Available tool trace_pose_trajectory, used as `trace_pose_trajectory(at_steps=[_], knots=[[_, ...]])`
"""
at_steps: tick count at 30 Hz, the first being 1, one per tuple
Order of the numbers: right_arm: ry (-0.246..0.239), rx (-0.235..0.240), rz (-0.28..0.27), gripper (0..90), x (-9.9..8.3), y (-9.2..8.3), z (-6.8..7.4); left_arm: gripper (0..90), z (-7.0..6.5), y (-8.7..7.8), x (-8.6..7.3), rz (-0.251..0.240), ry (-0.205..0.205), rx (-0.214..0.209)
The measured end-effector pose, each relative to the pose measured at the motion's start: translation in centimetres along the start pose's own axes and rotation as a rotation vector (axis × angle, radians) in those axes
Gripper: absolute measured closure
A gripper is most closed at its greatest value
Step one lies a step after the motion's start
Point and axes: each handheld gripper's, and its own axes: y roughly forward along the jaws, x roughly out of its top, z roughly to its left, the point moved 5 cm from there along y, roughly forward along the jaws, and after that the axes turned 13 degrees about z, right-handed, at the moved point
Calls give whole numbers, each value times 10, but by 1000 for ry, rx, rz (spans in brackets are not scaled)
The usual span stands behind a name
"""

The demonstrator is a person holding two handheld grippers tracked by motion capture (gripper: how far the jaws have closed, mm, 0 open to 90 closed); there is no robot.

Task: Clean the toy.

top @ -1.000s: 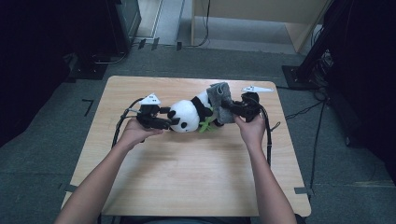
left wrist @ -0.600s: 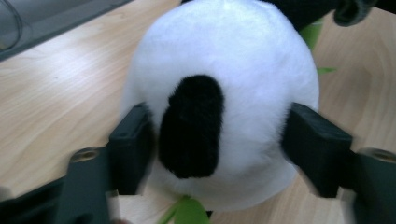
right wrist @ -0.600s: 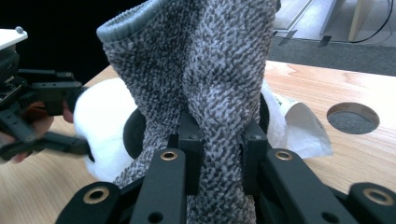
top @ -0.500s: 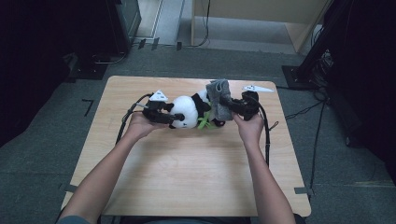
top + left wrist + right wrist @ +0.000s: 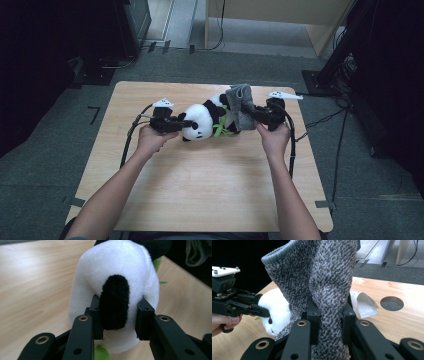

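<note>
We see a black-and-white plush panda (image 5: 202,120) lying on its side at the far middle of the pale wooden table (image 5: 200,190), its round white head towards our left and its black limbs towards the right. A black ear (image 5: 114,305) stands out from the white head and is pinched from both sides. Green felt leaves (image 5: 219,130) poke out under its body. A speckled grey knitted sock (image 5: 322,290) with a ribbed cuff rises upright, bunched and creased, pinched at its lower part, draped against the panda's rear end.
</note>
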Motion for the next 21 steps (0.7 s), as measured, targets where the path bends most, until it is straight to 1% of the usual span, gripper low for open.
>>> trace_pose_trajectory(at_steps=[2,3,4,5,6,8,10,11,12,13,14,15,16,17,18,20,21], knots=[[-11,9,-9,764,0,-7,6,668,-8,-5,-6,-2,-6,-2],[-20,14,-14,764,0,-10,9,668,-13,-7,-11,-10,-19,-10],[-31,20,-22,764,-1,-13,14,669,-17,-10,-16,-13,-48,-21],[-38,29,-20,764,-3,-15,18,668,-21,-12,-21,-17,-74,-44],[-49,38,-16,764,-5,-15,23,668,-25,-14,-26,-28,-93,-48],[-66,57,-1,764,-10,-15,33,665,-34,-18,-34,-26,-97,-51],[-80,79,18,765,-17,-10,43,651,-41,-21,-39,-23,-102,-61],[-92,78,36,765,-21,-5,46,642,-44,-21,-41,-20,-82,-46],[-101,69,59,765,-24,0,48,625,-46,-20,-42,-21,-47,-15],[-108,58,87,766,-28,8,49,611,-47,-19,-44,-9,-25,8],[-108,58,97,767,-31,15,49,594,-45,-18,-45,-8,-24,24],[-99,72,80,770,-33,20,48,560,-43,-18,-46,-18,-23,27],[-82,89,61,774,-34,23,46,521,-40,-18,-46,-20,-27,14],[-71,98,60,777,-34,25,43,484,-37,-19,-46,-23,-35,5],[-70,95,61,780,-33,27,41,442,-34,-20,-45,-24,-31,5],[-70,87,69,784,-32,30,39,374,-31,-23,-42,-26,7,25],[-75,83,69,785,-32,31,38,369,-30,-26,-39,-33,32,27]])
